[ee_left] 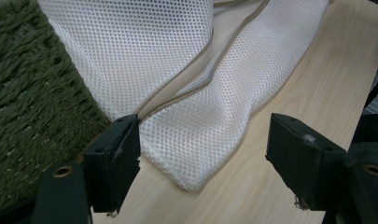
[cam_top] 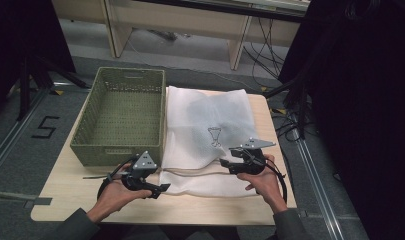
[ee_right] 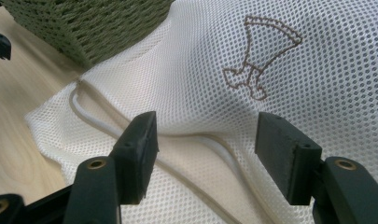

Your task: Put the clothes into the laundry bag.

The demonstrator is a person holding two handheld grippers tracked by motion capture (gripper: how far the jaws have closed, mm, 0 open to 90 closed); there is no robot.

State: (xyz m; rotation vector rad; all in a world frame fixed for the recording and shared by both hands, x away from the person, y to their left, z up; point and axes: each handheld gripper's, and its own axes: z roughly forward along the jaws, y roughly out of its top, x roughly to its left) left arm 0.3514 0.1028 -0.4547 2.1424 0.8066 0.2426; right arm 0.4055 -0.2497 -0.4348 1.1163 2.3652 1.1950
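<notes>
A white mesh bag (cam_top: pixel 205 130) lies flat on the wooden table (cam_top: pixel 75 197), with a beige-edged seam along its near side and a small stitched emblem (cam_top: pixel 215 136). My left gripper (cam_top: pixel 162 189) sits at the bag's near left corner. In the left gripper view that corner (ee_left: pixel 186 154) lies on the table between the spread jaws of this gripper (ee_left: pixel 203 140), which is open. My right gripper (cam_top: pixel 224 164) hovers over the bag's near right part. Its jaws stand apart over the mesh (ee_right: pixel 200 56) and a cord (ee_right: pixel 219 149), so this gripper (ee_right: pixel 205 135) is open too.
A green woven basket (cam_top: pixel 132 72) stands empty at the left of the bag, its wall close to the left jaw (ee_left: pixel 28 93). The table's near edge is just behind both hands. Dark stands and cables surround the table on the floor.
</notes>
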